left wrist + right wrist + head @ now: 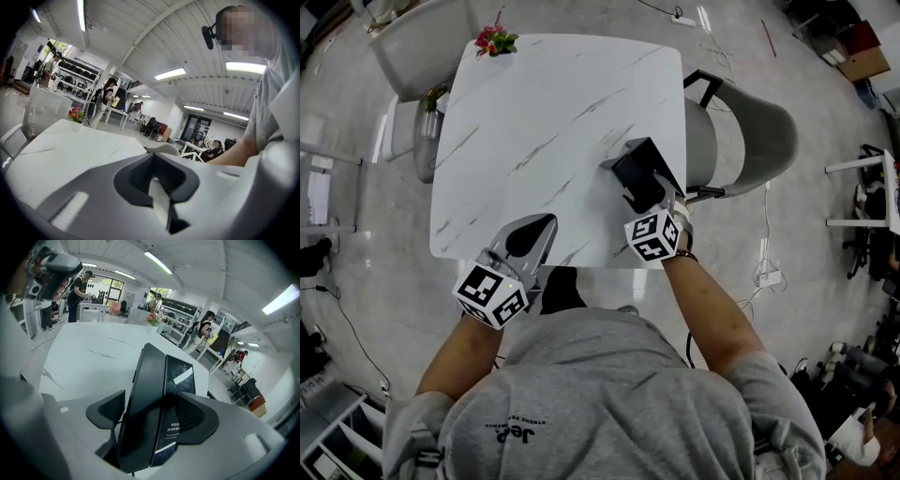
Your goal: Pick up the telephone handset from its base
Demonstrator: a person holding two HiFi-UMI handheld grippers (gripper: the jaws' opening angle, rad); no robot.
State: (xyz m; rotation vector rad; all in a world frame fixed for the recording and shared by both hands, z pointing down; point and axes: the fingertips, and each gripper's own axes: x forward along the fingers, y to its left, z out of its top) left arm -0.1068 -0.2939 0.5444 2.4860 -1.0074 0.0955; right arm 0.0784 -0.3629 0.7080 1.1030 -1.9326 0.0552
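A black telephone [639,172] lies near the right edge of the white marble table [544,112]. In the right gripper view its long black handset [143,399] lies along the left of the base [177,376], which has a glossy panel. My right gripper [152,416] is open and straddles the handset. The left pad is at the handset's left edge, and the right pad stands over the base panel, a little apart from the handset. In the head view this gripper [654,195] is at the phone's near end. My left gripper [536,228] is shut and empty at the table's front edge.
A small pot of pink flowers [494,40] stands at the table's far left corner. A grey chair [750,141] is pushed against the right side, another chair [412,52] at the far left. Cables lie on the floor [764,272]. People stand far off among desks [105,101].
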